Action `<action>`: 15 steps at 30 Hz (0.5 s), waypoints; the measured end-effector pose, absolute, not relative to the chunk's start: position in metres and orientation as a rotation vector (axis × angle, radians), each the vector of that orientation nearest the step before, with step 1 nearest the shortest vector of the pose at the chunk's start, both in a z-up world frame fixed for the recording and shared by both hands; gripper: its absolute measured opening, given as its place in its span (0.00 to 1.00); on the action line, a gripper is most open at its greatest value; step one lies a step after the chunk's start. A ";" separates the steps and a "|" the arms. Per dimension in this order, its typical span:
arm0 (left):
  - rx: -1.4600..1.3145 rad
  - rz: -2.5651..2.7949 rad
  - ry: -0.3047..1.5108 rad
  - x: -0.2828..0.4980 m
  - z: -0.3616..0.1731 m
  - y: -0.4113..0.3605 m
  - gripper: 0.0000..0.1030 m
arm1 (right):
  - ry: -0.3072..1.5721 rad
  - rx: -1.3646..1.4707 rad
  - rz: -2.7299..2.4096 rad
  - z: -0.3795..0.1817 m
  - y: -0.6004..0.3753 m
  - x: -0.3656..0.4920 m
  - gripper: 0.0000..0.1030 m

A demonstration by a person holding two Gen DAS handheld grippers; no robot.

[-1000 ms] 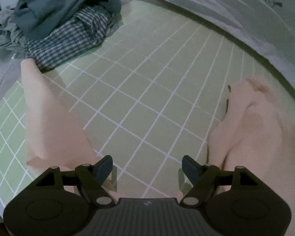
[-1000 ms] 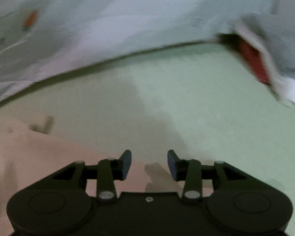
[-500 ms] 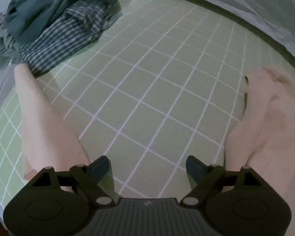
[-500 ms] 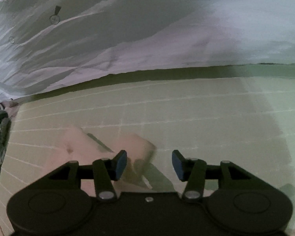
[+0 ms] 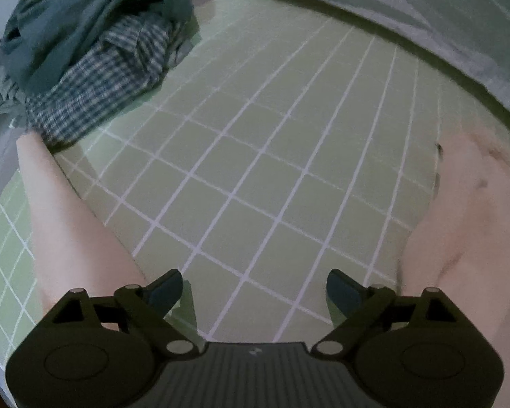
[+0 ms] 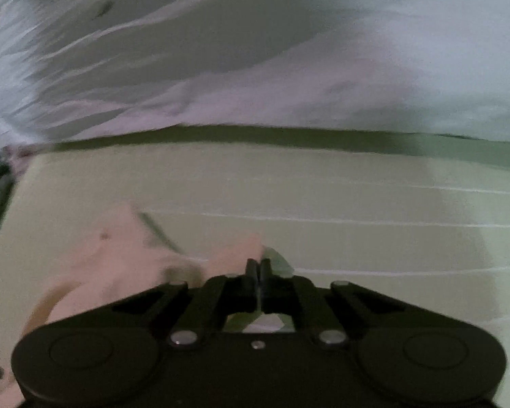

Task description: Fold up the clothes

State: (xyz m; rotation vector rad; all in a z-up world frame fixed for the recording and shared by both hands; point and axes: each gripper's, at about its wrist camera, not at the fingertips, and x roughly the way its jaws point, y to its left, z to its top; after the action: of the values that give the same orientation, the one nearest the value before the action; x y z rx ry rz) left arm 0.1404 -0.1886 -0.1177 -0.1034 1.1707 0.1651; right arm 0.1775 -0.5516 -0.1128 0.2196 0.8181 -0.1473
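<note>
Clearly the pink garment point(image 5: 465, 224) is soft, light and limp, sprawled on the green gridded mat point(image 5: 255, 156). Right tool point(image 6: 258, 267) is pinched together at a fabric corner (grip unclear); left tool point(image 5: 253, 289) is opening, nothing between. Best grasped at edges.

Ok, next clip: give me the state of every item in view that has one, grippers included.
left gripper: jaws opening, nothing between them, over bare mat
right gripper: shut at the pink garment's edge; a grip is not clear
pink garment: unfolded, spread across the mat, rumpled
checked shirt: crumpled in the pile
teal garment: heaped on top of the pile
green grid mat: flat
</note>
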 end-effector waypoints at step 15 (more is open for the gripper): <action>-0.146 0.196 1.146 0.126 -0.109 -0.175 0.89 | 0.606 0.223 -1.055 -0.058 -0.788 0.035 0.02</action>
State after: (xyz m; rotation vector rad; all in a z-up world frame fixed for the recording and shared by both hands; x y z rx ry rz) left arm 0.1263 -0.1746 -0.1088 -0.1456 1.1459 0.1955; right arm 0.0348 -0.7878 -0.0575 0.2230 0.6062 -1.0552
